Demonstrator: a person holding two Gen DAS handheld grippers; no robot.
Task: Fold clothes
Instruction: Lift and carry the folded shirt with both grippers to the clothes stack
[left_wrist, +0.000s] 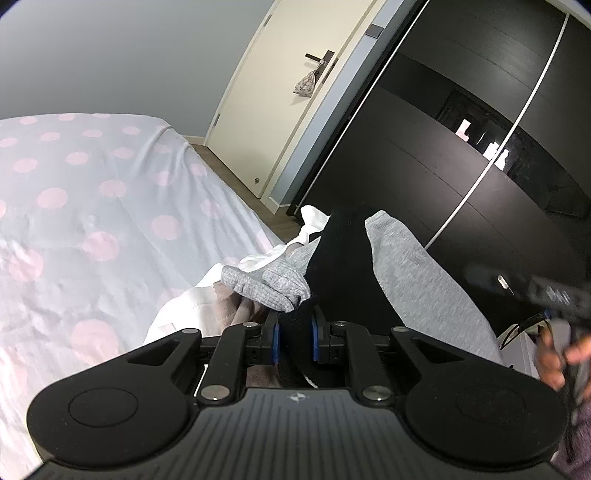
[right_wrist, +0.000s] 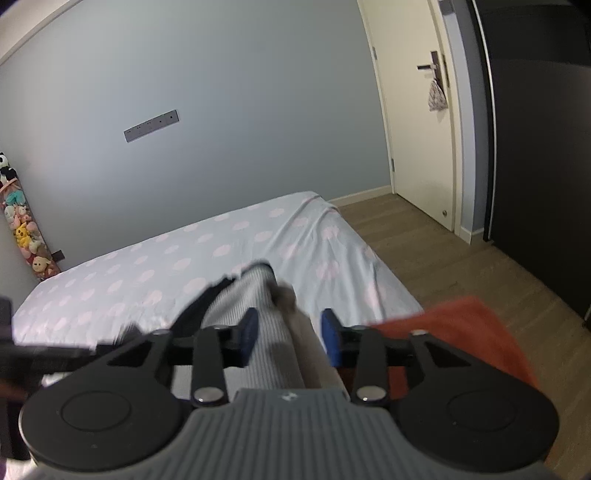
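In the left wrist view my left gripper (left_wrist: 294, 334) is shut on a black garment (left_wrist: 343, 258) that lies in a pile of clothes at the bed's near corner. The pile also holds a light grey garment (left_wrist: 417, 280), a grey ribbed piece (left_wrist: 269, 282) and white cloth (left_wrist: 192, 306). In the right wrist view my right gripper (right_wrist: 290, 332) is open above a grey ribbed garment (right_wrist: 258, 332) with black cloth (right_wrist: 207, 299) beside it; the view is blurred. An orange-red cloth (right_wrist: 461, 332) lies to its right.
The bed has a pale blue sheet with pink dots (left_wrist: 92, 206) (right_wrist: 166, 273). A cream door (left_wrist: 280, 92) (right_wrist: 417, 129) and a black wardrobe (left_wrist: 461, 129) stand beyond it, with wooden floor (right_wrist: 461, 273) between. Soft toys (right_wrist: 22, 229) hang at the far left wall.
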